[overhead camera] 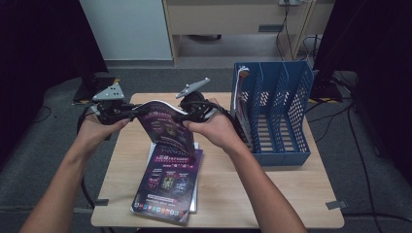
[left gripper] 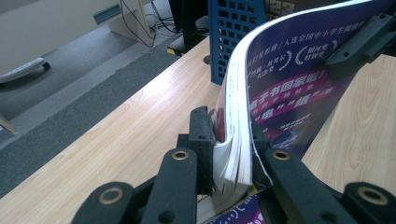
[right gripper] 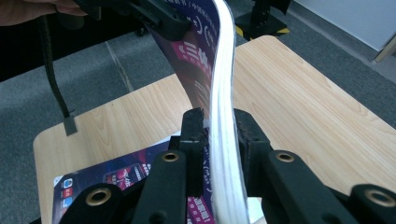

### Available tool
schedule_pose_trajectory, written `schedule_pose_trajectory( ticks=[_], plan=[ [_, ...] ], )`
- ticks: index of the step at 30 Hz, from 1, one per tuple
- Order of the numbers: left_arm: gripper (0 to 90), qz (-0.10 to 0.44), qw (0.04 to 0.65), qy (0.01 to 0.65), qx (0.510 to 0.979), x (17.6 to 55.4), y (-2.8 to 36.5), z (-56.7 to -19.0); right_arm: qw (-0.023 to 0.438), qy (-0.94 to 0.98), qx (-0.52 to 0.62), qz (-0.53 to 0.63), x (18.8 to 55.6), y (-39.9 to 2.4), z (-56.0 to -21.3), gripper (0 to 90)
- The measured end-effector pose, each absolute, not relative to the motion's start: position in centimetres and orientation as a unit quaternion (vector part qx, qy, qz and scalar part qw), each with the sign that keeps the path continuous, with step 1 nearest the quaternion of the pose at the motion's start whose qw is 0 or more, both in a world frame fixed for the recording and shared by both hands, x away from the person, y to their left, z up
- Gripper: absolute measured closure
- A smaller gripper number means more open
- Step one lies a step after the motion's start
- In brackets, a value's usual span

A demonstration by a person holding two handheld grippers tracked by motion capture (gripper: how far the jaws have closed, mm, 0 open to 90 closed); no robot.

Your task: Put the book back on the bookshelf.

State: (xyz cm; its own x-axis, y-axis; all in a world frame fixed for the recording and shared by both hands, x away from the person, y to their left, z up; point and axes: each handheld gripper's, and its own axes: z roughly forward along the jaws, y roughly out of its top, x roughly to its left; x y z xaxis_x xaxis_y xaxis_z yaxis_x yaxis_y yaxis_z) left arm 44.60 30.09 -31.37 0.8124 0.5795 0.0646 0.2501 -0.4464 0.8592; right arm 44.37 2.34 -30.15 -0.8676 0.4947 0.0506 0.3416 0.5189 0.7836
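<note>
Nearest, at the front of the wooden table, a stack of magazines lies flat, its top cover purple with small panels of pictures and a row of coloured icons along the near edge. Just behind and above it, a lifted magazine hangs in the air between two hand-held tools, bowed into an arch, its lower corner reaching down toward the stack. Its cover is glossy dark purple with white and pink Chinese lettering; the page edges are a thick white block.

The left gripper is clenched on one edge of this magazine, pads pressing both sides of the pages. The right gripper has the opposite edge between its pads, close against both faces; whether they still press cannot be told.

Farther back, on the table's right side, stands a blue file rack with perforated dividers, a few magazines upright in its leftmost slot. Beyond lies grey carpet and cables.
</note>
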Motion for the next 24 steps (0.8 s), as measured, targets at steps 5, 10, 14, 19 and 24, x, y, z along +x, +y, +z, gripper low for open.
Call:
schedule_pose_trajectory(
  ticks=[5, 10, 14, 19, 24],
  plan=[
    [79.8, 0.176, 0.466, 0.248, 0.831, 44.6, 30.1, -31.4, 0.089, 0.865, 0.244, 0.429, 44.6, 2.4, -30.3, 75.6],
    [79.8, 0.177, 0.466, 0.249, 0.83, 44.6, 30.0, -31.4, 0.089, 0.869, 0.24, 0.423, 44.8, 2.6, -30.2, 75.9],
    [79.7, 0.176, 0.467, 0.25, 0.83, 44.6, 30.0, -31.4, 0.092, 0.873, 0.239, 0.415, 44.8, 2.9, -30.3, 76.6],
    [79.6, 0.176, 0.468, 0.248, 0.83, 44.6, 30.1, -31.5, 0.095, 0.876, 0.238, 0.408, 45.0, 3.3, -30.2, 77.0],
    [79.5, 0.175, 0.471, 0.249, 0.828, 44.5, 30.2, -31.5, 0.094, 0.877, 0.237, 0.408, 45.1, 3.5, -30.1, 78.1]
  ],
)
